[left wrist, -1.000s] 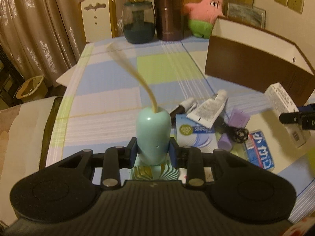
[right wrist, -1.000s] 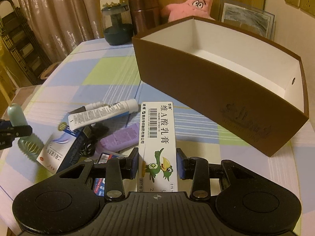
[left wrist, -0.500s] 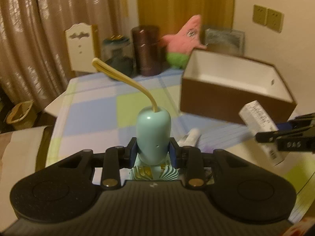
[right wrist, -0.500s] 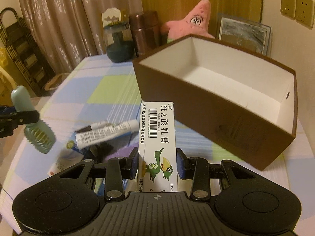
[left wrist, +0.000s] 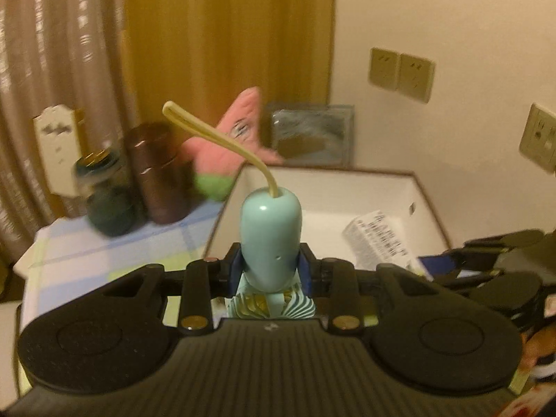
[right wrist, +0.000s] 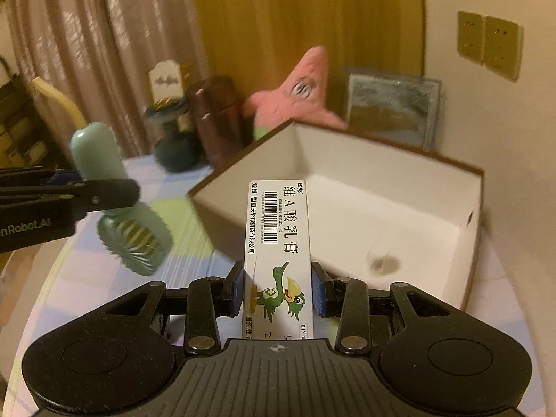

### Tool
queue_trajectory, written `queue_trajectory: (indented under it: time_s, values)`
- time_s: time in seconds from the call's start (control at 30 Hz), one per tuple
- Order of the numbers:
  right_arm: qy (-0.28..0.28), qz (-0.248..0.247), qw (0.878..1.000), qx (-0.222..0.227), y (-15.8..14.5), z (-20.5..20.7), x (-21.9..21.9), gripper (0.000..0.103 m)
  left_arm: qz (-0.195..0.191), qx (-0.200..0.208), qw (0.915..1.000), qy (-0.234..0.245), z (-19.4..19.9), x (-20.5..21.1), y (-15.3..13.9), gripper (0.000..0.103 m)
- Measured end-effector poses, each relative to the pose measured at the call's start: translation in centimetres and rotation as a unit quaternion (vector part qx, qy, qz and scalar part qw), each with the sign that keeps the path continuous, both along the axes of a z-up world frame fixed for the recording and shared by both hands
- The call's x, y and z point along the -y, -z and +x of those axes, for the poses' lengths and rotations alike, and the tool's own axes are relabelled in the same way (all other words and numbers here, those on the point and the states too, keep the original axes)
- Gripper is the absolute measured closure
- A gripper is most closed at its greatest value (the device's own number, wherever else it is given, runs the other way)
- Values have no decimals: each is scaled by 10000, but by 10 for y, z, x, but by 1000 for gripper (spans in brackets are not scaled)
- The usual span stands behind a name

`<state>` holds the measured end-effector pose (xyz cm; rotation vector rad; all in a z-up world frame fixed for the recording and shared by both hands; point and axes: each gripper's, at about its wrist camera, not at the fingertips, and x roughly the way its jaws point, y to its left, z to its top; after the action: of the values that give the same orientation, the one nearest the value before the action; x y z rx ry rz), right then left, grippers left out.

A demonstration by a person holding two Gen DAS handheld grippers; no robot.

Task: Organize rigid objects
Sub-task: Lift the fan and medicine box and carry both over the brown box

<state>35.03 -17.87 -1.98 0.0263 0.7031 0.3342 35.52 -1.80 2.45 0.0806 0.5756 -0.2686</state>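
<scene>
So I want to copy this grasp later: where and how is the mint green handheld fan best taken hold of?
By its smooth rounded handle, pads on the two opposite sides, as the left gripper has it now. The handle is narrow enough to sit between the fingers, while the ribbed fan head is wider and looks more fragile. Stay clear of the floppy yellow strap at the handle's end.

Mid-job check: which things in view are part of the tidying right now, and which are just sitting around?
In the job:
- mint fan, clamped in the left gripper
- ointment carton, clamped in the right gripper
- brown box, open

Just lying about:
- pink starfish plush
- brown canister
- dark jar
- framed picture
</scene>
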Motion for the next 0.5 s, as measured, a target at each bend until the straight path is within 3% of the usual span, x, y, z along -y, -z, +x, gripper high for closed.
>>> queue_trajectory:
  time_s: [0.23, 0.5]
  values:
    - [520, -5, 9986, 46, -7, 40, 28, 64, 25, 28, 9990, 449, 57, 46, -5, 73]
    - [1151, -200, 9923, -422, 17, 78, 60, 64, 133, -443, 9959, 780, 107, 85, 26, 73]
